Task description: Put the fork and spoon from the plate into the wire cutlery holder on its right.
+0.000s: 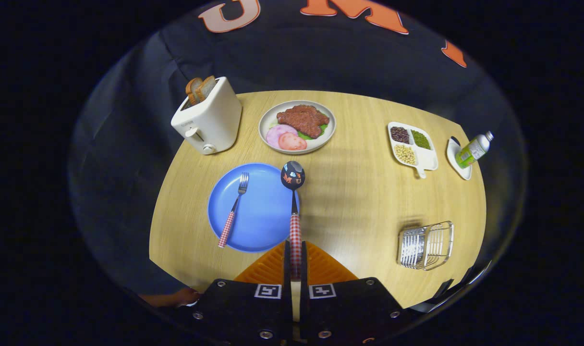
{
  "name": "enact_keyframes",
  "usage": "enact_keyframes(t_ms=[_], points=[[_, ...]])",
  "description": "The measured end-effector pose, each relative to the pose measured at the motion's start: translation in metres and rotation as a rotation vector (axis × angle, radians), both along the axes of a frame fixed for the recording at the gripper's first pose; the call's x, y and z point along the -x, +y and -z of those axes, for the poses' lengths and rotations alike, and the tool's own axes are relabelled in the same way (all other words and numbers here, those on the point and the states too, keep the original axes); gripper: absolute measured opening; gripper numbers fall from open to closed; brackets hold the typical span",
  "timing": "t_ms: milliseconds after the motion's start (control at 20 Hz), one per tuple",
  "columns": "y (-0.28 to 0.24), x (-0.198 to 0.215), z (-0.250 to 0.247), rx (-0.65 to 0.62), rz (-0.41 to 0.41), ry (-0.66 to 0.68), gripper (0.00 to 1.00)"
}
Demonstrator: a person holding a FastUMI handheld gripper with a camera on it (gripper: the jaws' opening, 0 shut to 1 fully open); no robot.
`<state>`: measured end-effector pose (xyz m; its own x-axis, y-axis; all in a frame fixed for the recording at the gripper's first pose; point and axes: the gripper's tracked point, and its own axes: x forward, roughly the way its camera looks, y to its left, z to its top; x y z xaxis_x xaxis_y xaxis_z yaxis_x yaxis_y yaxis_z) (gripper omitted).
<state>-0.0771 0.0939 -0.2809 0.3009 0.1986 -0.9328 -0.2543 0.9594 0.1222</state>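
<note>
Spoon [293,202] pinched by gripper [296,262], bowl pointing ahead (handle between fingers).

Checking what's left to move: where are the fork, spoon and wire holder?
fork [233,211]: gripper view, mid-handle, on plate.
spoon [293,175]: gripper view, bowl; tool shut on handle.
wire holder [425,245]: gripper view, side wires.

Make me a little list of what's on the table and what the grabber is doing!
gripper: shut on the spoon's checked handle
spoon: held, bowl pointing ahead past the blue plate's edge
fork: lying on the blue plate
wire cutlery holder: right of the plate, nothing in it
toaster: bread slices in its slots
also: plate of meat, divided bean tray, bottle
</note>
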Motion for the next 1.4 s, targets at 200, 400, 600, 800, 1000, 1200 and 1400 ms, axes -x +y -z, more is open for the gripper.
enact_keyframes(t_ms=[200,400,600,800,1000,1200,1400], points=[[-0.068,0.001,-0.016,0.066,0.081,-0.028,0.07],[-0.132,0.014,-0.023,0.132,0.143,-0.026,0.07],[-0.171,0.035,-0.024,0.161,0.178,0.006,0.06],[-0.193,0.054,-0.02,0.184,0.169,0.042,0.07],[-0.213,0.067,-0.009,0.199,0.161,0.1,0.07],[-0.225,0.074,0.0,0.218,0.114,0.168,0.07],[-0.231,0.069,0.005,0.221,0.053,0.226,0.06]])
